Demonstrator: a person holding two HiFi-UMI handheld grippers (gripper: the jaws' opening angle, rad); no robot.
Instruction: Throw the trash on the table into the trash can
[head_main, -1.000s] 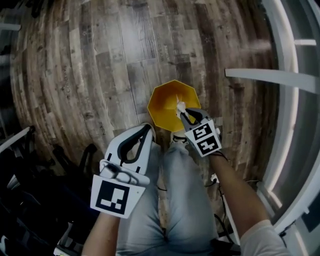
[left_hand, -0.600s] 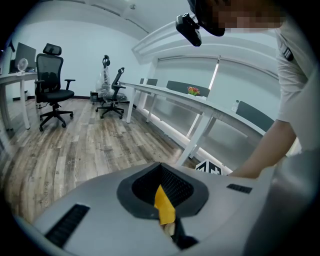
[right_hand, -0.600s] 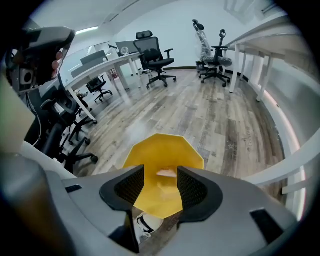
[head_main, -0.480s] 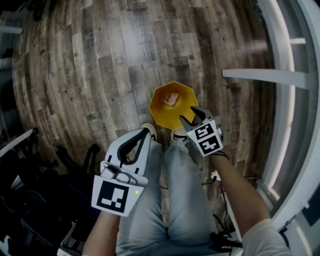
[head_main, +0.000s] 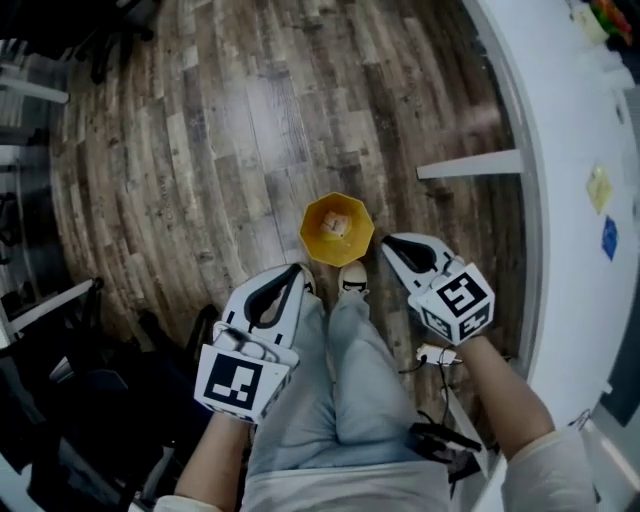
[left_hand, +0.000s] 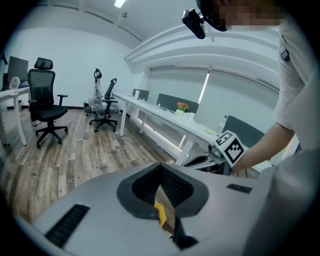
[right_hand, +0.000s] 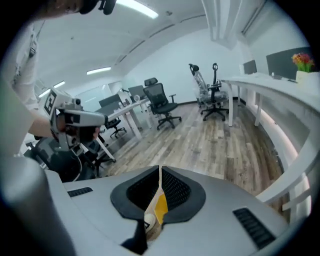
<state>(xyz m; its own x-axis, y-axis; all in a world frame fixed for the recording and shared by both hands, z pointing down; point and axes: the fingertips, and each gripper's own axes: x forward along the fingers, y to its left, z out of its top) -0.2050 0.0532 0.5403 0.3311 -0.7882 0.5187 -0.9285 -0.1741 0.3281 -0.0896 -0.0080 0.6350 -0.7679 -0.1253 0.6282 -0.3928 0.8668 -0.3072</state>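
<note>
Left gripper (head_main: 296, 274): jaws closed, tips meeting. Nothing is between them; we see only floor and a sliver of orange through the slot behind the tips. It is held over the person's left leg, pointing away and down.

Trash can (head_main: 314, 226): orange, many-sided, open-topped. It stands on the wood floor (head_main: 250, 130) just beyond the shoe (head_main: 352, 279). It lies between the two grippers and farther out than both.

Trash in can (head_main: 336, 226): one pale crumpled piece lies at the bottom. We count this item as delivered.

Right gripper (head_main: 392, 246): jaws have just been closing and now meet, with nothing held. Its tips are just right of the can, outside the rim.

Table (head_main: 560, 150): a white top running along the far right edge of the head view. It is well apart from the can.

Items on table: a yellow scrap (head_main: 598, 187) and a blue scrap (head_main: 610, 238), both small and flat. We cannot tell whether they are trash or stuck-on notes. Something colourful at the far corner is too small to name.

Governing relation: what remains lies to the right of both sets of jaws, on the table. The right gripper is clearly the nearer one; the left would have to cross the body.

Judgement: one drop is complete. The next pick probably falls to the right gripper, which must open before it reaches. Flat scraps may be awkward to pinch off the top.
</note>
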